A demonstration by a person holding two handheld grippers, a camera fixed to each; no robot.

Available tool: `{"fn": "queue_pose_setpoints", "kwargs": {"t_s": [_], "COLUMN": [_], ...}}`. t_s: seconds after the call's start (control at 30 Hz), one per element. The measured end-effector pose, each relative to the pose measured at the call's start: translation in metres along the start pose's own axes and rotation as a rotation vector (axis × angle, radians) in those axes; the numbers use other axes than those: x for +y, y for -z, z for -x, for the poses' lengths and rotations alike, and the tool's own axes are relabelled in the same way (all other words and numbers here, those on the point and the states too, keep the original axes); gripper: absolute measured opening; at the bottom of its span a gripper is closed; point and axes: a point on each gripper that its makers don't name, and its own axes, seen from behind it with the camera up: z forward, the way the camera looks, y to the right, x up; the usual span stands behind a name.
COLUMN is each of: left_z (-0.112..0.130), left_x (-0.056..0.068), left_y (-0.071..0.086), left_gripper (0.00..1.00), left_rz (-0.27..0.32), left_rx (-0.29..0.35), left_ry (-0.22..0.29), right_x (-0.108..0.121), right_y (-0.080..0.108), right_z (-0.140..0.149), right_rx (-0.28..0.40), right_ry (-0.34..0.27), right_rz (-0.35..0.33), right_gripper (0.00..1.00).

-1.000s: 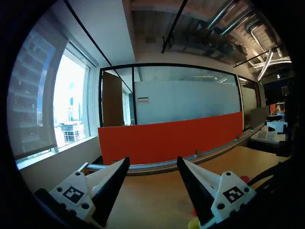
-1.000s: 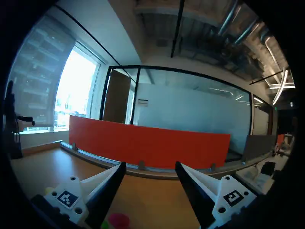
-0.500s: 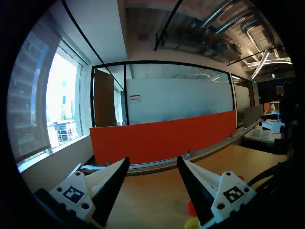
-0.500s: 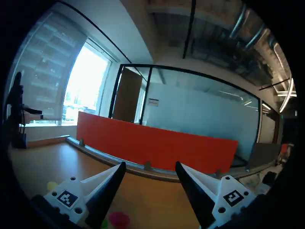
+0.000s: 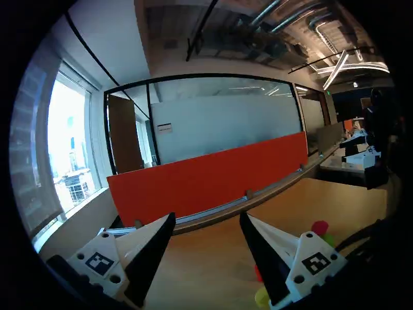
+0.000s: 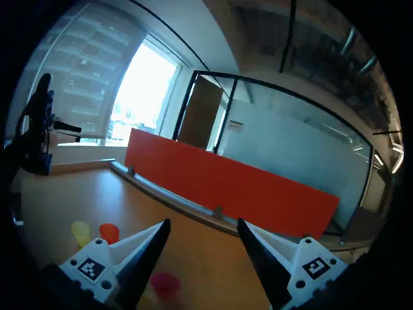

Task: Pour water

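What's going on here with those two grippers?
A person holds two grippers above a wooden table. The left gripper and the right gripper are both open, gripping nothing. A yellow cup, a red cup and a pink cup sit on the table near the right gripper. No pouring has started.

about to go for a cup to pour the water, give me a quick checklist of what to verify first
1. Left gripper open and holding nothing: ok.
2. Right gripper open and holding nothing: ok.
3. Cups in sight on the table: ok; yellow cup, red cup, pink cup.
4. Which cup holds water: cannot tell.
5. Right gripper aimed at a cup: not ok; it points toward the orange divider, and the cups sit low beside its fingers.
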Motion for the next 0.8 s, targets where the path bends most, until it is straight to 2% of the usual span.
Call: {"fn": "queue_pose_setpoints", "kwargs": {"t_s": [0.2, 0.4, 0.6, 0.8], "left_z": [0.000, 0.007, 0.011, 0.014], "left_x": [0.011, 0.017, 0.020, 0.029], "left_y": [-0.005, -0.014, -0.025, -0.032], "left_gripper": [0.92, 0.92, 0.92, 0.92], "left_rz": [0.062, 0.112, 0.149, 0.200], "left_rx": [-0.008, -0.036, -0.058, -0.073], "left_ry": [-0.020, -0.007, -0.013, -0.024], "right_x": [-0.014, -0.021, -0.038, -0.047], "right_y": [-0.003, -0.004, -0.001, -0.001], "right_z": [0.006, 0.011, 0.021, 0.029], "right_rx": [-0.037, -0.065, -0.102, -0.138], "right_ry": [-0.015, -0.033, -0.028, -0.004], "right_rz": [-0.082, -0.135, -0.217, -0.265], "right_gripper": [1.00, 1.00, 1.00, 1.00]}}
